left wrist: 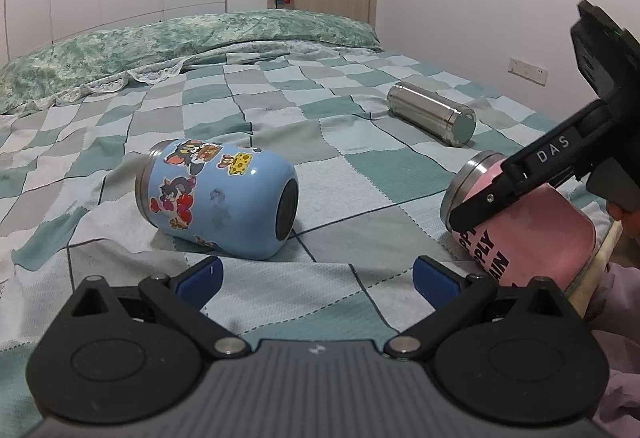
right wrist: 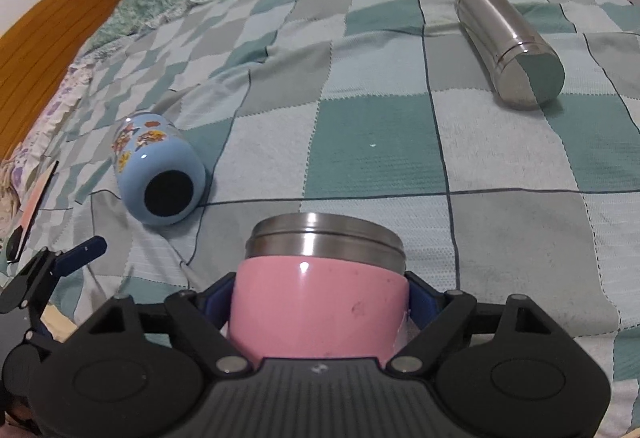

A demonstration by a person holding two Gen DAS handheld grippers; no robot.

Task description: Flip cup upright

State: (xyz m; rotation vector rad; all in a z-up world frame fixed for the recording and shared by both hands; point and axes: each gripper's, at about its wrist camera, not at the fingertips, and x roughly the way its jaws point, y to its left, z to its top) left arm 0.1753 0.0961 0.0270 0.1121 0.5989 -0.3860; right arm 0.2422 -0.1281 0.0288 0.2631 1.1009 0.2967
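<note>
right gripper point(right wrist: 320, 302) clamps pink cup point(right wrist: 316, 302) | axis tilted, rim forward | left gripper point(left wrist: 316, 278) open, empty

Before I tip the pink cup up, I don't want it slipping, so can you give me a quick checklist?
1. Right gripper shut on the pink cup: ok.
2. Grip on the body, below the steel rim: ok.
3. Left gripper open and holding nothing: ok.
4. Blue cup and steel flask lie apart from the pink cup: ok.
5. Bedspread flat enough to stand it on: cannot tell.
</note>
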